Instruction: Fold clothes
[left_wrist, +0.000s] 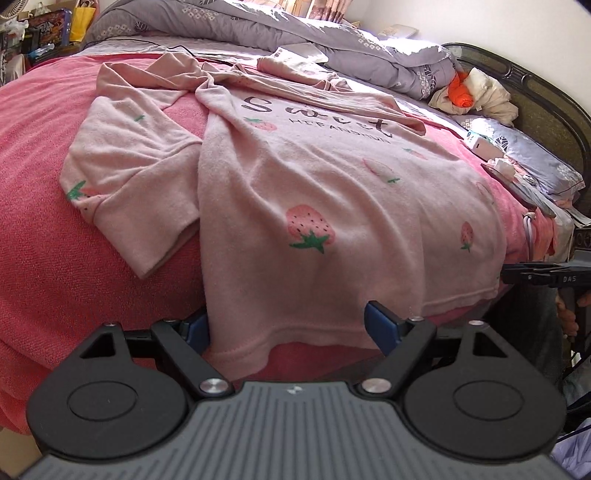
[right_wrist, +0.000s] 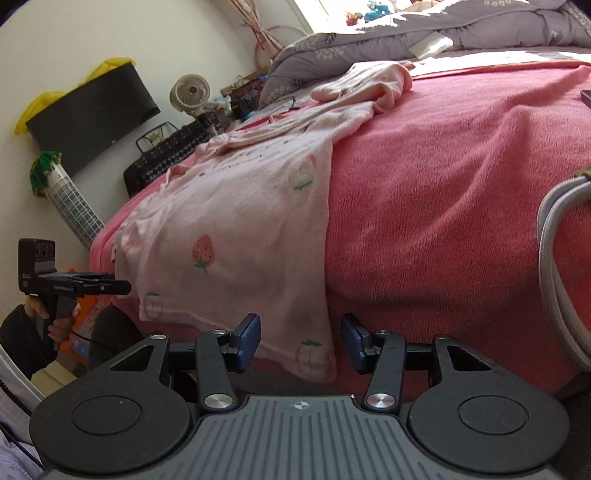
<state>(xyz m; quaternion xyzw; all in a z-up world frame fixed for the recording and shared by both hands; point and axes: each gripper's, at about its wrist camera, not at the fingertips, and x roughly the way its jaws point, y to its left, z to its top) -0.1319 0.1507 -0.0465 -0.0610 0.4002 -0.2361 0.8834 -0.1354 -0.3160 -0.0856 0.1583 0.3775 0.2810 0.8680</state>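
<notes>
A pale pink long-sleeved shirt (left_wrist: 325, 192) with strawberry prints and the word "Sweet" lies front up on the pink bed cover (left_wrist: 74, 258). Its hem hangs over the near bed edge. My left gripper (left_wrist: 288, 328) stands wide open around the hem's left corner, and the cloth hides part of the left pad. In the right wrist view the same shirt (right_wrist: 236, 221) drapes down, with its lower right corner hanging loose between the pads of my right gripper (right_wrist: 301, 341), which is open and not pressing on it. The left gripper (right_wrist: 110, 286) shows there too, held by a hand.
A grey floral quilt (left_wrist: 258, 26) is bunched at the far side, near more pink clothing (left_wrist: 295, 70). A cream and orange clothes pile (left_wrist: 476, 92) lies by the dark headboard (left_wrist: 554, 110). A phone (left_wrist: 517, 184) lies at the right. A fan (right_wrist: 190, 90) and a black box (right_wrist: 92, 114) stand beside the bed.
</notes>
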